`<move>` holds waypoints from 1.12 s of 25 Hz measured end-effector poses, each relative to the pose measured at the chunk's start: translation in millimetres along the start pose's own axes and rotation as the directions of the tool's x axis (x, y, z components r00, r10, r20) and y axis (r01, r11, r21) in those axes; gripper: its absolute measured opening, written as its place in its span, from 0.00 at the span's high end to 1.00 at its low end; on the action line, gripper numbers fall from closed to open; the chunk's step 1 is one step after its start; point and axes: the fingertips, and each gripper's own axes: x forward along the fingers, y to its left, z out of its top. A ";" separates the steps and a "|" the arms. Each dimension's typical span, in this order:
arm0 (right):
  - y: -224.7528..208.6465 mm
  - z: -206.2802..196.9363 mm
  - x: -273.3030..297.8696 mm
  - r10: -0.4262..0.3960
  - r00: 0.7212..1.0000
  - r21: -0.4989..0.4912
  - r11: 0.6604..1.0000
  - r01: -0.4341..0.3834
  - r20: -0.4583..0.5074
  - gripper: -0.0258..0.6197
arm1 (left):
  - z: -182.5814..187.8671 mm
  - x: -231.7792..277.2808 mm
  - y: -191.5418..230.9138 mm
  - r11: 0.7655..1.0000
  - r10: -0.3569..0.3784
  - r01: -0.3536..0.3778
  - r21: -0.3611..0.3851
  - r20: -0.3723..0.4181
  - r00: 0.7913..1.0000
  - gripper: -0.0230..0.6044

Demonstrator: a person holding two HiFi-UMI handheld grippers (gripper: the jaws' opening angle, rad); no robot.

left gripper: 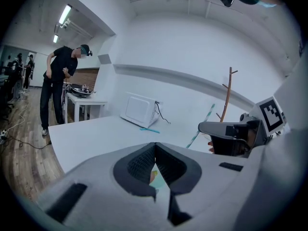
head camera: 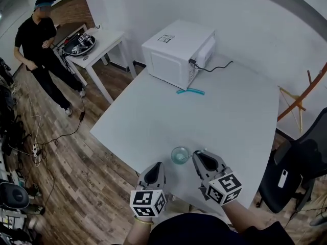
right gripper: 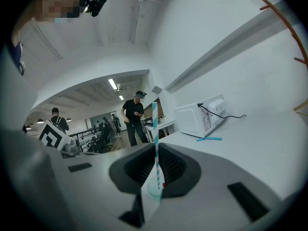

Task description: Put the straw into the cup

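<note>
Wood floor (head camera: 71, 182), white walls (head camera: 245, 14) — small side table (head camera: 110, 41), black office chair (head camera: 299, 170).

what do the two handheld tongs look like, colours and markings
The left tongs and right tongs have pale grey moulded shells that taper toward the tip, with dark ribbed pads inside. Each carries a white cube printed with black square markers at its rear. The person wears a black top.

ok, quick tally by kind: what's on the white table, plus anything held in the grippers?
white microwave oven: 1
clear round cup: 1
teal-and-white striped straw, held in the right gripper: 1
plain teal stick lying by the microwave, possibly a straw: 1
total: 4
</note>
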 end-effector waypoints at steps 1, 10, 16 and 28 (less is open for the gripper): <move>-2.6 -3.8 2.6 -0.003 1.000 0.000 1.000 0.003 -0.008 0.90 | -2.0 1.9 0.8 1.000 0.001 -0.001 -0.003 -0.003 1.000 0.93; -18.2 -43.1 22.7 -0.013 0.995 0.003 1.000 0.013 -0.102 0.90 | -23.2 15.6 9.8 1.000 0.015 -0.015 0.000 -0.032 0.999 0.93; -27.4 -62.0 33.5 -0.025 0.988 0.011 1.000 0.027 -0.150 0.90 | -37.0 20.7 16.3 0.999 0.034 -0.034 0.002 -0.069 0.997 0.93; -33.2 -88.5 41.4 -0.036 0.977 0.040 0.998 0.045 -0.209 0.90 | -52.8 23.0 16.5 0.999 0.041 -0.041 0.003 -0.108 0.993 0.93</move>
